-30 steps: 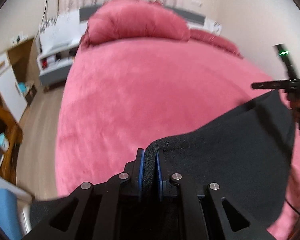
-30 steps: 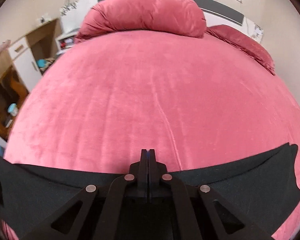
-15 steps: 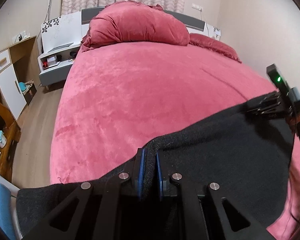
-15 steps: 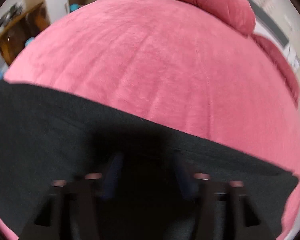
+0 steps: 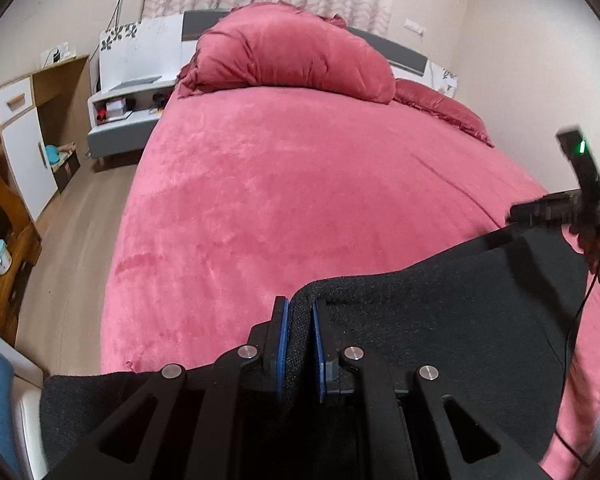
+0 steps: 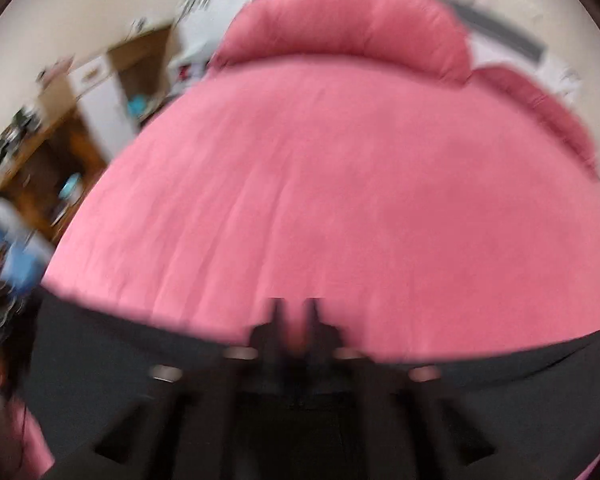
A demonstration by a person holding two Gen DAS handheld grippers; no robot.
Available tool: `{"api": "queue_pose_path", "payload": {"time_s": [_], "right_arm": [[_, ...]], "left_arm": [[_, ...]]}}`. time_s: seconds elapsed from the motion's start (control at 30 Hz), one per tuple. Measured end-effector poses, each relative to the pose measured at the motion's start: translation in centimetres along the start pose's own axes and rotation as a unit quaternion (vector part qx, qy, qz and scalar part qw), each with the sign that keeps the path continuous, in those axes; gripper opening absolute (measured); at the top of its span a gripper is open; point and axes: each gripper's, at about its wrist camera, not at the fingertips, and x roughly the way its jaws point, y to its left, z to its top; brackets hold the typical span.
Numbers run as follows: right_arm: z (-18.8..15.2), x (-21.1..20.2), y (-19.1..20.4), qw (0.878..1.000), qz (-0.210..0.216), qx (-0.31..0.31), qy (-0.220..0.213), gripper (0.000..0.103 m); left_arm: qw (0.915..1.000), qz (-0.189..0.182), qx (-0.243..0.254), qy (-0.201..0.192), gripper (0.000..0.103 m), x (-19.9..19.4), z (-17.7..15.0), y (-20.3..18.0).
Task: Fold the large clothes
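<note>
A large black garment (image 5: 452, 320) lies at the near end of a bed with a pink cover (image 5: 300, 184). My left gripper (image 5: 300, 312) is shut on a raised fold of the garment's top edge. My right gripper (image 5: 520, 214) shows at the right of the left wrist view, just above the garment's far corner. In the blurred right wrist view my right gripper (image 6: 294, 308) has a gap between its fingers with pink showing through, and the black garment (image 6: 500, 376) lies under and behind it.
A rolled pink duvet (image 5: 292, 60) and a pink pillow (image 5: 440, 108) lie at the head of the bed. A white bedside unit (image 5: 128, 108), a wooden desk with cupboard (image 5: 24, 136) and bare wood floor (image 5: 76, 232) are at the left.
My right gripper has let go of the garment's edge and lifted clear of it; its view is blurred by motion. My left gripper keeps its hold and has moved little.
</note>
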Motion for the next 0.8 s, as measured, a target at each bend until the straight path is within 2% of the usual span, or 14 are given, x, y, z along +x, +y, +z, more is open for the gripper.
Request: {"api": "queue_pose_path", "payload": {"time_s": [0.07, 0.13, 0.2, 0.3, 0.33, 0.37, 0.4, 0.47, 0.6, 0.67, 0.7, 0.77, 0.8], "right_arm": [[-1.9, 0.1, 0.7, 0.996, -0.023, -0.082, 0.029, 0.055], [-2.7, 0.7, 0.7, 0.985, -0.015, -0.154, 0.073, 0.055], [-3.1, 1.6, 1.1, 0.974, -0.001, -0.204, 0.095, 0.055], [-3.1, 3.4, 2.3, 0.961, -0.008, -0.248, 0.120, 0.054], [-3.1, 4.7, 1.7, 0.958, -0.011, -0.252, 0.138, 0.054], [-3.2, 5.1, 1.6, 0.959, -0.012, -0.240, 0.149, 0.047], [-3.1, 5.0, 1.5, 0.966, 0.004, -0.210, 0.151, 0.021], [-2.8, 4.7, 1.6, 0.972, -0.025, -0.188, 0.137, 0.011], [-3.0, 2.1, 3.3, 0.971, -0.104, -0.197, 0.082, 0.009], [-2.0, 0.6, 2.5, 0.981, -0.108, -0.156, 0.037, 0.009], [-1.8, 0.5, 2.1, 0.983, -0.112, -0.145, 0.023, 0.009], [-1.7, 1.6, 1.7, 0.984, -0.120, -0.131, 0.016, 0.010], [-2.3, 3.2, 1.7, 0.986, -0.111, -0.122, 0.028, 0.013]], "left_arm": [[0.9998, -0.008, 0.007, -0.015, 0.011, -1.2, 0.1, -0.3], [0.9995, -0.017, 0.003, -0.026, 0.011, -2.3, 0.1, -0.4], [0.9991, -0.024, -0.002, -0.035, 0.011, -3.2, 0.3, -0.6], [0.9989, -0.028, 0.001, -0.037, 0.011, -3.7, 0.3, -1.0], [0.9991, -0.026, 0.006, -0.035, 0.011, -3.6, 0.2, -1.1], [0.9992, -0.021, 0.009, -0.032, 0.011, -3.4, 0.2, -1.2], [0.9993, -0.020, 0.010, -0.029, 0.011, -3.2, 0.2, -1.1], [0.9993, -0.025, 0.005, -0.027, 0.011, -3.0, 0.2, -1.0], [0.9989, -0.022, -0.016, -0.039, 0.011, -3.2, 1.0, -0.3], [0.9987, -0.017, -0.028, -0.038, 0.011, -2.7, 1.0, 0.1], [0.9991, -0.015, -0.028, -0.029, 0.011, -2.1, 0.9, 0.1], [0.9996, 0.028, 0.006, -0.001, 0.013, 0.6, 0.3, -0.4], [0.9969, 0.057, 0.032, 0.044, 0.021, 3.0, -0.3, -0.7]]}}
